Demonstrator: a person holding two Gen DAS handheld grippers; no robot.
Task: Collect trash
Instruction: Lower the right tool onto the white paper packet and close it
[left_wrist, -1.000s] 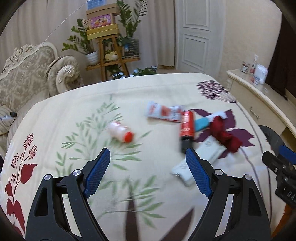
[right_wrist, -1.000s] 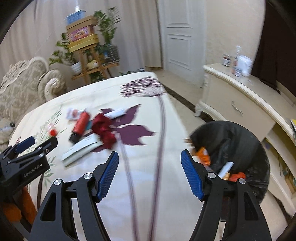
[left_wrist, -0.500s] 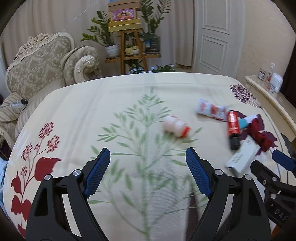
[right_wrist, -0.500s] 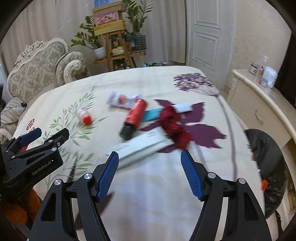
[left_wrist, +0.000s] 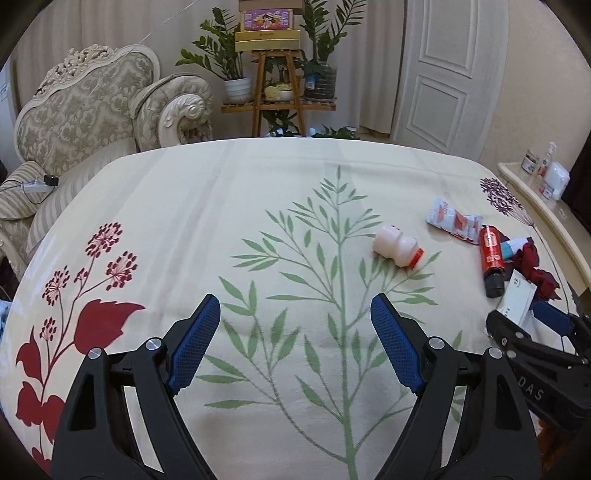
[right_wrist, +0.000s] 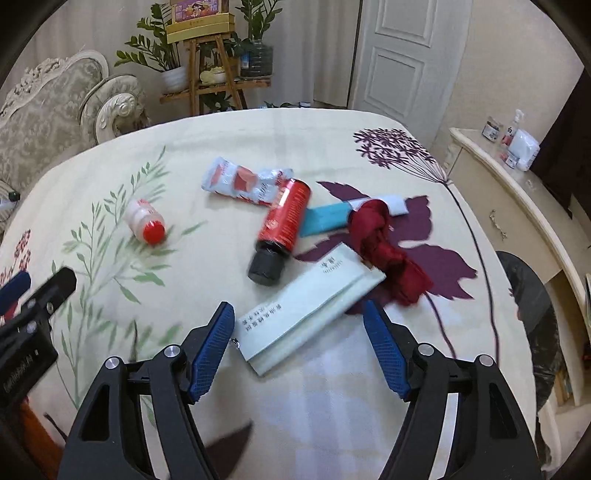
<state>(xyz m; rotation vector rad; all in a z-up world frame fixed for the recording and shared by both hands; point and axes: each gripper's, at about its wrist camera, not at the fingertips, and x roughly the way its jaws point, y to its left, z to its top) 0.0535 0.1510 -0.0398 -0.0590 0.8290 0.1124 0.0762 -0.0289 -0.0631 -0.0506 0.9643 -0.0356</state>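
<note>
Trash lies on the floral bedspread (right_wrist: 110, 155): a small white bottle with a red cap (right_wrist: 144, 219) (left_wrist: 397, 249), a red bottle with a black cap (right_wrist: 282, 229) (left_wrist: 491, 254), a white-and-red wrapper (right_wrist: 240, 181) (left_wrist: 452, 221), a teal tube (right_wrist: 327, 218), a dark red cloth (right_wrist: 380, 251) and a pale green packet (right_wrist: 314, 306). My right gripper (right_wrist: 299, 308) hovers over the packet's near end; its jaws are opening and the pads do not touch the packet. My left gripper (left_wrist: 295, 306) stands open over bare bedspread, with the small bottle ahead to its right.
A black trash bag (right_wrist: 532, 302) stands on the floor off the bed's right edge, beside a cream dresser (right_wrist: 517, 192). Beyond the bed are an ornate armchair (left_wrist: 85, 110), a wooden plant stand (left_wrist: 273, 92) and a white door (left_wrist: 443, 66).
Both grippers have swept left across the bed. The right one left the black bag and now hangs over the trash pile. The left one moved off the pile to bare bedspread.
</note>
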